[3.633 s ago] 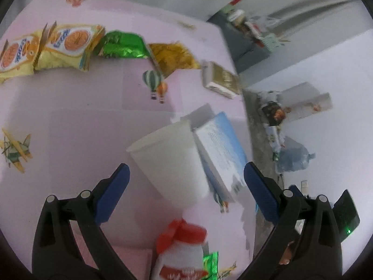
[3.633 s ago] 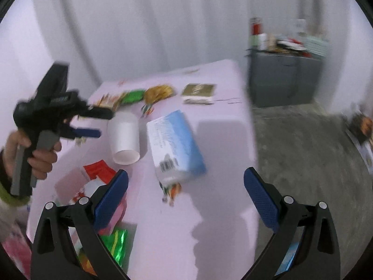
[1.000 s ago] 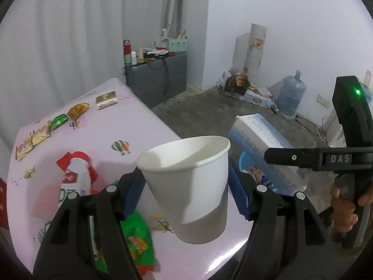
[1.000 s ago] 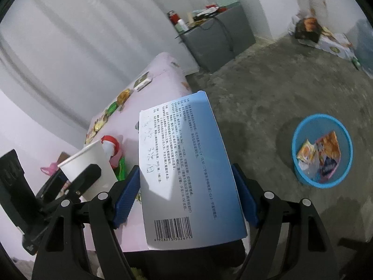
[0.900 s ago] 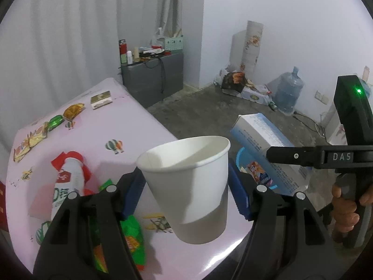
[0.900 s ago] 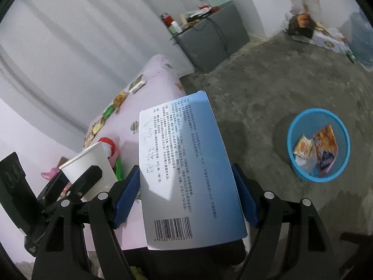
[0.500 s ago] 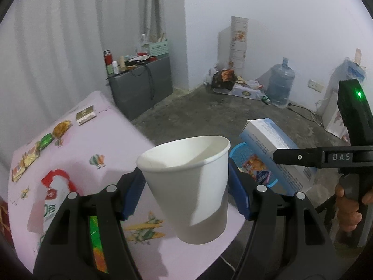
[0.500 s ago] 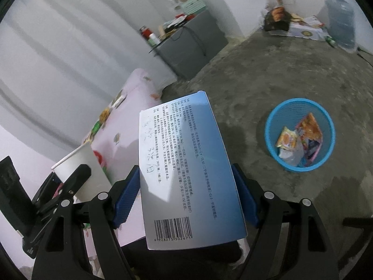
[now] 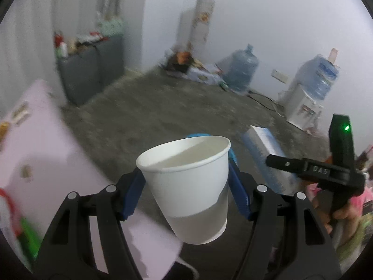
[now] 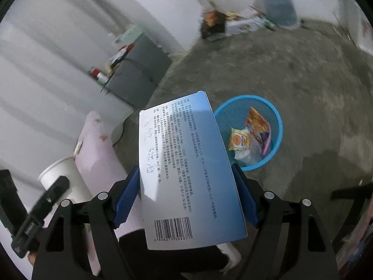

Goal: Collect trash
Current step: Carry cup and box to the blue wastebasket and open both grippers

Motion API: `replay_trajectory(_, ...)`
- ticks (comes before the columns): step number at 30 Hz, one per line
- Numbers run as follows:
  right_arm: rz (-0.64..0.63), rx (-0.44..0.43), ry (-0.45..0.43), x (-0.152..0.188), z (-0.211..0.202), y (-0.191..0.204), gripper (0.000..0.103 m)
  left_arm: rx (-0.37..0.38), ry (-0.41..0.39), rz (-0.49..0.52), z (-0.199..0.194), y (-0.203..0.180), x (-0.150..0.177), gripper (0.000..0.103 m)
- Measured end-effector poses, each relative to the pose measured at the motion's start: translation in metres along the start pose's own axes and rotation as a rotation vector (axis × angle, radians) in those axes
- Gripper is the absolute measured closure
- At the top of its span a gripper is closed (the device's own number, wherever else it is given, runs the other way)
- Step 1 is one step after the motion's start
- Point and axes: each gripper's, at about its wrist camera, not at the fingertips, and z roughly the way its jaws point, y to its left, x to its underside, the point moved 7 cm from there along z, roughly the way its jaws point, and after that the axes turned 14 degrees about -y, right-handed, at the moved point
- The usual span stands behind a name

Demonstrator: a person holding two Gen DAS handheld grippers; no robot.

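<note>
My left gripper is shut on a white paper cup and holds it upright in the air, past the table's edge. My right gripper is shut on a blue and white carton box. The box also shows in the left wrist view, to the right of the cup. A blue mesh trash basket with several wrappers in it stands on the floor just beyond the box. Only a sliver of the basket's rim shows behind the cup in the left wrist view.
The pink table lies at the left with leftover wrappers on it. A grey cabinet stands at the back wall. Water bottles and a dispenser stand along the far wall. The floor is bare concrete.
Both grippers have swung away from the table toward the blue basket, still holding the cup and the box. The basket is now nearer and partly behind the box.
</note>
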Motion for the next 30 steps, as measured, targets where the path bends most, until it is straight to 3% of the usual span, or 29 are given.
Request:
replay_trajectory(3, 0.077, 0.013, 0.0, -0.009, 0.017, -0.024, 0.028, 0.055, 0.064, -0.059, 0.04, -0.012, -0.002, 0.039)
replay_trajectory(8, 0.137, 0.029, -0.026, -0.034, 0.051, -0.045, 0.027, 0.087, 0.08, -0.141, 0.1, -0.026, -0.015, 0.037)
replay_trajectory(10, 0.154, 0.032, -0.028, -0.045, 0.074, -0.054, 0.02, 0.077, 0.078, -0.17, 0.125, -0.028, -0.018, 0.013)
replay_trajectory(11, 0.15, 0.052, -0.025, -0.049, 0.088, -0.059, 0.012, 0.064, 0.081, -0.166, 0.138, -0.029, -0.017, 0.013)
replay_trajectory(13, 0.152, 0.124, -0.016, -0.051, 0.119, -0.081, 0.012, 0.026, 0.101, -0.159, 0.157, -0.026, -0.013, 0.013)
replay_trajectory(15, 0.146, 0.194, 0.05, -0.039, 0.143, -0.1, 0.012, 0.002, 0.124, -0.189, 0.165, -0.018, -0.005, 0.013)
replay_trajectory(17, 0.163, 0.257, 0.079, -0.023, 0.151, -0.116, 0.012, 0.013, 0.128, -0.233, 0.163, -0.01, -0.002, 0.013)
replay_trajectory(22, 0.171, 0.272, 0.086, 0.012, 0.137, -0.127, 0.012, -0.008, 0.116, -0.248, 0.135, 0.013, 0.007, 0.013)
replay_trajectory(30, 0.017, 0.275, -0.024, 0.02, 0.074, -0.07, 0.012, -0.01, -0.016, -0.242, 0.044, 0.032, -0.013, 0.013)
